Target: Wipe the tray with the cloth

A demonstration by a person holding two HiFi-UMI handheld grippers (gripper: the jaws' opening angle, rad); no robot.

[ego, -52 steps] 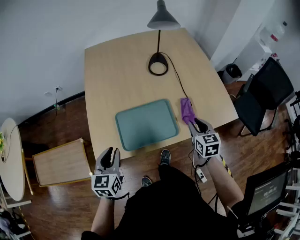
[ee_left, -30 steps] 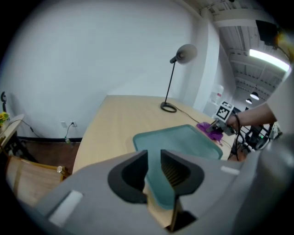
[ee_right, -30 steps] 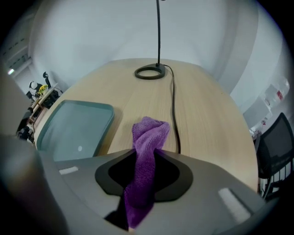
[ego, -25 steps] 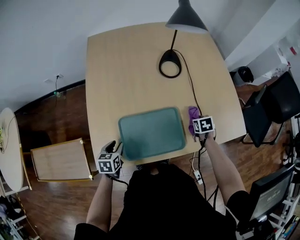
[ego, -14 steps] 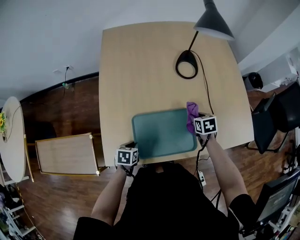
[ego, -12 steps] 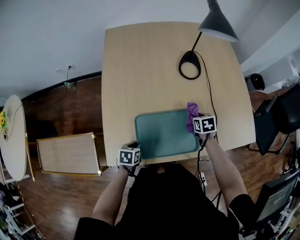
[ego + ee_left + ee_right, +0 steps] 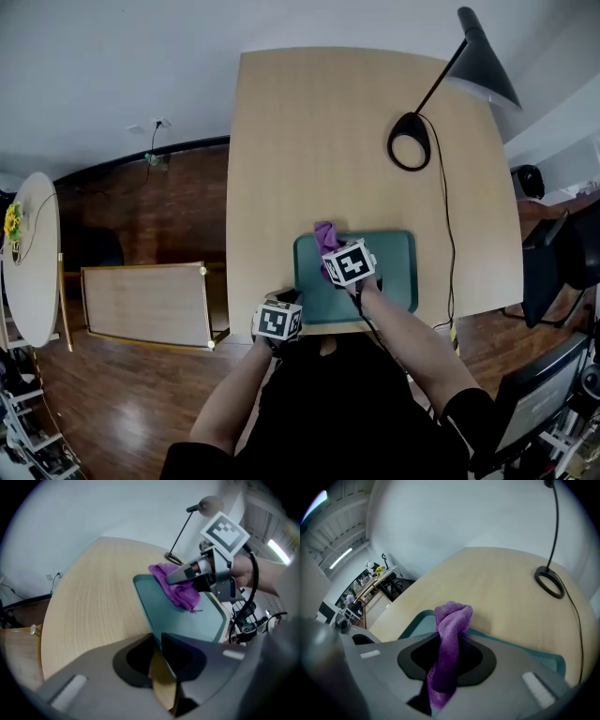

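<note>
The tray (image 7: 396,274) is lying on the table (image 7: 319,141) at its near edge, right in front of the person. It is teal and rectangular, with rounded corners and a low raised rim, and its surface is looking plain and smooth.

The left gripper (image 7: 158,643) is sitting at the tray's near left corner. Its fingers have just been closing and are now standing narrow, pinching the tray's rim, which is running straight in between them in the left gripper view.

The right gripper (image 7: 451,641) is reaching over the left half of the tray, pointing steeply down. Its fingers are clamping the cloth (image 7: 453,616), which is filling the gap between them. The cloth is purple, soft and finely knitted, bunched and twisted into a thick roll. One end is sticking out past the fingertips and the other is hanging back between the fingers. In the left gripper view its loose folds are resting on the tray's floor near the far left rim.

A black lamp (image 7: 480,64) is standing on the far right of the table, well apart from the tray, with its cord (image 7: 447,234) trailing towards the near edge.
</note>
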